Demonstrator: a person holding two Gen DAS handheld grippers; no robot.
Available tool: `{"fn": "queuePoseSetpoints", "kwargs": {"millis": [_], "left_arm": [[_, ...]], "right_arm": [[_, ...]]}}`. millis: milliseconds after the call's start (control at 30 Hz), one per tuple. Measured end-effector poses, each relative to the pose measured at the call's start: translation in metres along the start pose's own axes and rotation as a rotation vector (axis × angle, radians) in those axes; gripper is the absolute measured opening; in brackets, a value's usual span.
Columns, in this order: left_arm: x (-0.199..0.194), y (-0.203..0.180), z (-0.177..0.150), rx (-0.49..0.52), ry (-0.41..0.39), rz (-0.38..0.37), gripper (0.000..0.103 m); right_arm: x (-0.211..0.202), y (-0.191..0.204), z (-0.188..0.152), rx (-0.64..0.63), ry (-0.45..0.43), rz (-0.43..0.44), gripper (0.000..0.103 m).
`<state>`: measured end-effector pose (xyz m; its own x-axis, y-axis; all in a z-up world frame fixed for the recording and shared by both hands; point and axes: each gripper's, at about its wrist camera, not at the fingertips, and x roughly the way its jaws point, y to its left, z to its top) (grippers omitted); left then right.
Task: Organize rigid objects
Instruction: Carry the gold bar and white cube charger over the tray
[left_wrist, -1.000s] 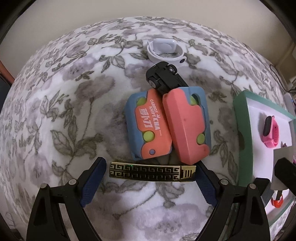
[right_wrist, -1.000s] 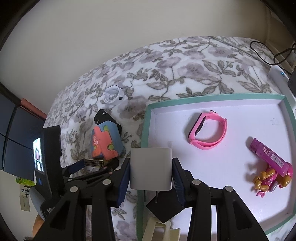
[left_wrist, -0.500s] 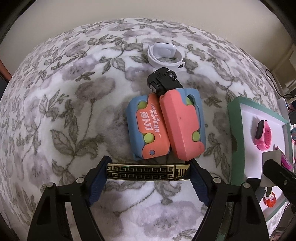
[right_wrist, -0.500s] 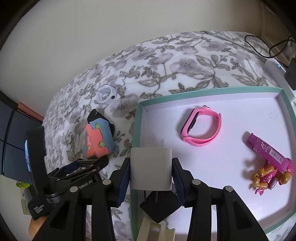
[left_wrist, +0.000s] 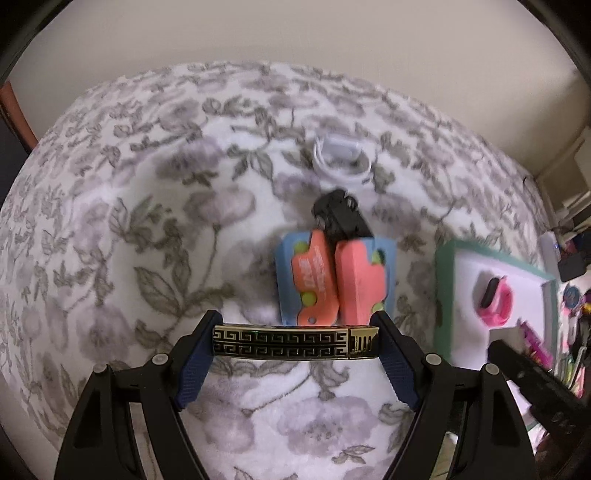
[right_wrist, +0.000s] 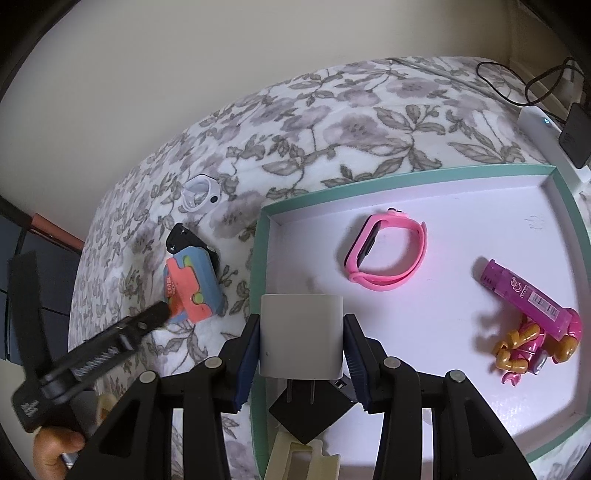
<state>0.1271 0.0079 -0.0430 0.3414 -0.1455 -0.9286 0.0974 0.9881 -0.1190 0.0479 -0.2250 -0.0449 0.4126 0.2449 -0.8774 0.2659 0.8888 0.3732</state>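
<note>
The left gripper (left_wrist: 295, 345) clamps a gold-and-black Greek-key metal bar (left_wrist: 295, 345) end to end, above the floral blanket (left_wrist: 110, 258). It looks stiff, slick and light; an end-on grip may slip. The right gripper (right_wrist: 301, 341) pinches a white plug-in charger cube (right_wrist: 301, 341) over the teal-rimmed white tray (right_wrist: 258, 266).

White lettering is printed on the orange face of the toy knife (left_wrist: 314, 275), but it is too blurred to be read. A barcode and small print are carried on the pink tube (right_wrist: 532, 299), and pale lettering on the left claw's body (right_wrist: 31, 408); none can be made out.
</note>
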Motion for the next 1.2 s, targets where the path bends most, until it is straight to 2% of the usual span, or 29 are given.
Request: {"fn": "queuePoseSetpoints", "kwargs": {"millis": [267,433,833,1200], "left_arm": [[-0.046,-0.008,0.007,-0.007,-0.132,-0.055,0.082],[-0.061,-0.021,0.005,0.012,-0.166,-0.086,0.082],[-0.056,-0.072,-0.01,0.11,-0.129,-0.128,0.082],[-0.052,-0.126,-0.028,0.231,-0.113,-0.148,0.082]], "right_arm": [[-0.02,0.0,0.004,-0.009,-0.056,-0.011,0.046],[-0.022,-0.011,0.004,0.019,-0.055,-0.022,0.046],[-0.031,-0.048,0.004,0.094,-0.065,-0.115,0.046],[-0.047,-0.077,0.004,0.146,-0.09,-0.153,0.046]]}}
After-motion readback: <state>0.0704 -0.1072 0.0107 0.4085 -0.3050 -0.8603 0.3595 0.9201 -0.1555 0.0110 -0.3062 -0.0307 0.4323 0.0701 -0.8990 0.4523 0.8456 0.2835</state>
